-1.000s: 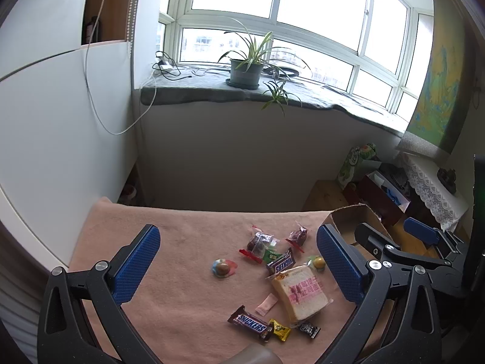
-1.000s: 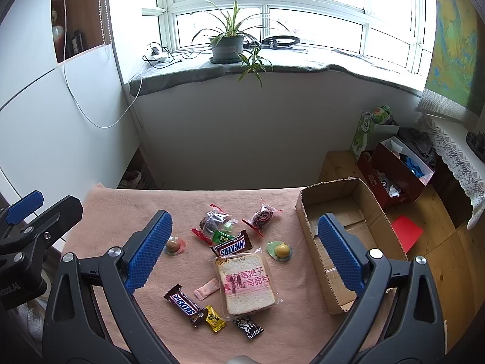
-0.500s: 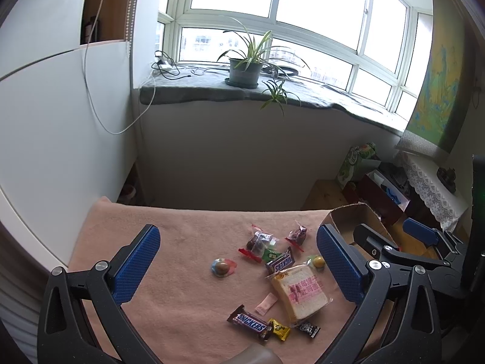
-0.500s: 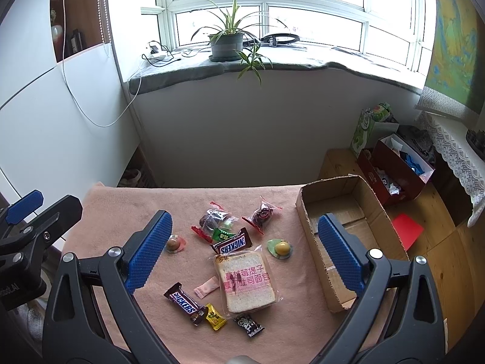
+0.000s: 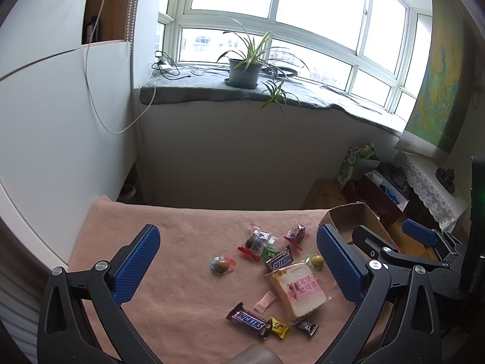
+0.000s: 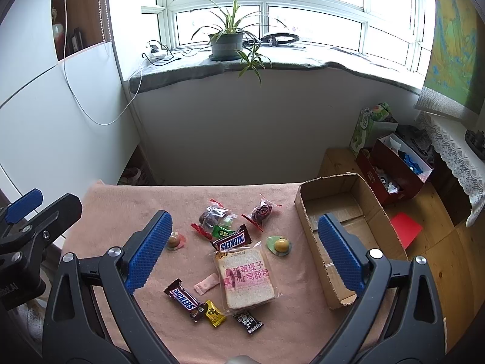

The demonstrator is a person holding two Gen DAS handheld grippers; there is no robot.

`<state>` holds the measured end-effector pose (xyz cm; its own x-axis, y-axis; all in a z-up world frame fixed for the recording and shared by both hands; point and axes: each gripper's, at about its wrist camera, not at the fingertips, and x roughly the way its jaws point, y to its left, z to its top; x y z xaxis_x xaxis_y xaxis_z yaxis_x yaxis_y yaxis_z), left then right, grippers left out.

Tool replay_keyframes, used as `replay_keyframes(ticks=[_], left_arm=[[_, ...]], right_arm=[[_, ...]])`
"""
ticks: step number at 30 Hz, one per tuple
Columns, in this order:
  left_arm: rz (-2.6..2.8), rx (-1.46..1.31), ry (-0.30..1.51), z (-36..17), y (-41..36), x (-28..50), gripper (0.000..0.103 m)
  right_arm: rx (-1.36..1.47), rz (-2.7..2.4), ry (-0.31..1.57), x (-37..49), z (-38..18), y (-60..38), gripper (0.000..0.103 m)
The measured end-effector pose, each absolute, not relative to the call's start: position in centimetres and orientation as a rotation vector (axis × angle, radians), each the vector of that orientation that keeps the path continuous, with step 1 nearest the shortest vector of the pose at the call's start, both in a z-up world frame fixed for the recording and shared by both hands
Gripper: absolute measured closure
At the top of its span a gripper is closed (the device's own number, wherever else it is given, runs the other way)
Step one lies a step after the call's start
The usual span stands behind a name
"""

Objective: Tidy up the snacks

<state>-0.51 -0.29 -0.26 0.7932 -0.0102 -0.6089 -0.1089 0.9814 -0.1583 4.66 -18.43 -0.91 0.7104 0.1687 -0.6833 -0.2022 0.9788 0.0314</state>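
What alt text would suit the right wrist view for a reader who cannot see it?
The open right gripper hovers over wrapped snacks scattered on a pink cloth, with packaged bread in the middle. An empty cardboard box sits to their right.

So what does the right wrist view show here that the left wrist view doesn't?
Only the right wrist view shows the inside of the cardboard box, which holds no snacks, and the red sheet on the floor beside it. Only the left wrist view shows the right gripper from the side, open above the box's far corner. Both share the pink cloth, the bread slice pack, two Snickers bars, the small wrapped candies, and the plant on the windowsill. Both grippers are open and hold nothing.
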Motion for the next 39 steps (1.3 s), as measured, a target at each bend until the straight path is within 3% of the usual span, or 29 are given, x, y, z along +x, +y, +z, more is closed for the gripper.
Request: replay_keyframes(ticks=[39], left_arm=[[0.061, -0.208, 0.698, -1.0, 0.0, -0.6, 0.001]], right_arm=[[-0.031, 0.221, 0.824, 4.7, -2.4, -19.0, 0.004]])
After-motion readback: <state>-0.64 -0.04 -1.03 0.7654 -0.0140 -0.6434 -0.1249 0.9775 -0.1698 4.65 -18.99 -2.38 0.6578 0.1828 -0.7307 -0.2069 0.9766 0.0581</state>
